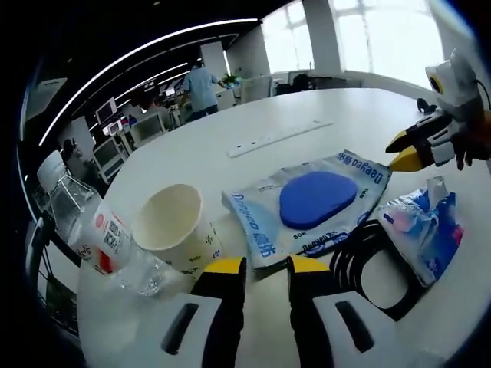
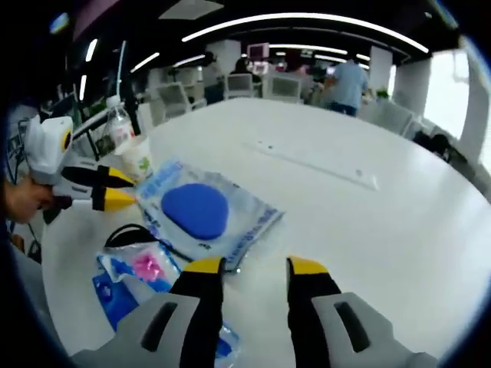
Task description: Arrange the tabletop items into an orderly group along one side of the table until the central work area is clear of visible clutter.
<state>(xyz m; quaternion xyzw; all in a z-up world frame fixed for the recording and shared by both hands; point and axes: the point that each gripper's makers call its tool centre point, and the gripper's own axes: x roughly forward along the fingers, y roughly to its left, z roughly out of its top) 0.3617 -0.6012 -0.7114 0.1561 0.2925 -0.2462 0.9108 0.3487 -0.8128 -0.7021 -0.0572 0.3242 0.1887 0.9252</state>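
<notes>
Left gripper (image 1: pixel 257 268): its jaws stood a little apart with nothing in them, low over the white table (image 1: pixel 307 123), just in front of the paper cup (image 1: pixel 175 226).
Right gripper (image 2: pixel 255 268): its jaws also stood a little apart and held nothing, near the edge of the blue pad pack (image 2: pixel 201 211).
Where the things were: all bunched close at one part of the table, with the long white strip (image 1: pixel 278 136) lying apart, farther out.
What could go wrong: the cup looked light and stood up tall, so a bump could tip it. The water bottle (image 1: pixel 80 218) stood right next to it and could fall too.
Another risk: the black cable (image 1: pixel 368 264) touched the tissue pack (image 1: pixel 426 230), so pulling one could drag the other.
Count: one cup, one bottle, one pad pack, one tissue pack, one cable, one strip.
</notes>
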